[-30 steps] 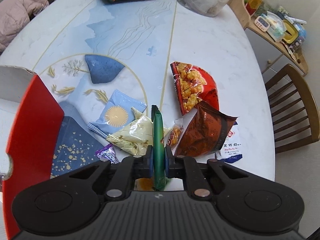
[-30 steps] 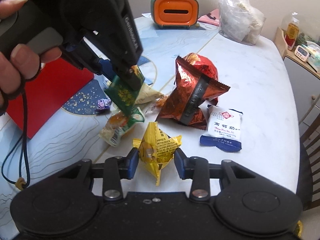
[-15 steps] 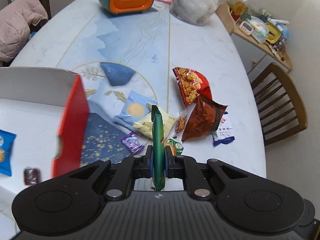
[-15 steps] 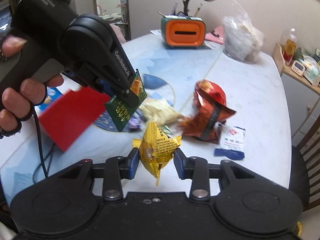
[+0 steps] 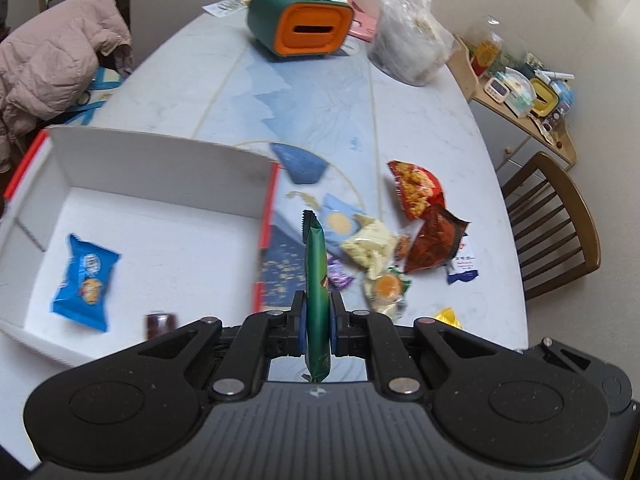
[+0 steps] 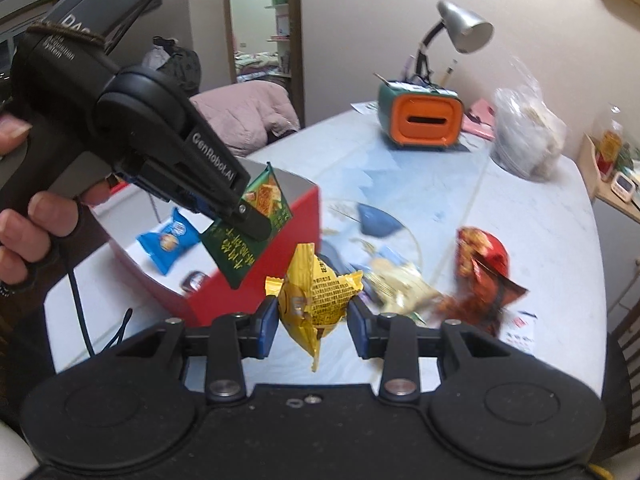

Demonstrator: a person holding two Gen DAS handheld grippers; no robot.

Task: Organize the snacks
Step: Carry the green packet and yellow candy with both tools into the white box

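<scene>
gripping green packet [image 5: 317, 300], left tongs [image 5: 318, 330] angled down; right tongs [image 6: 312, 322] pinching yellow packet [image 6: 316, 300].

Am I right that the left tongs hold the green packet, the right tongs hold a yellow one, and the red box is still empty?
Not quite: the red box is not empty. The left wrist view shows a blue packet and a small dark sweet already lying on its white floor. The rest stands: the left tongs hold the green packet, and the right tongs hold the yellow packet.
</scene>
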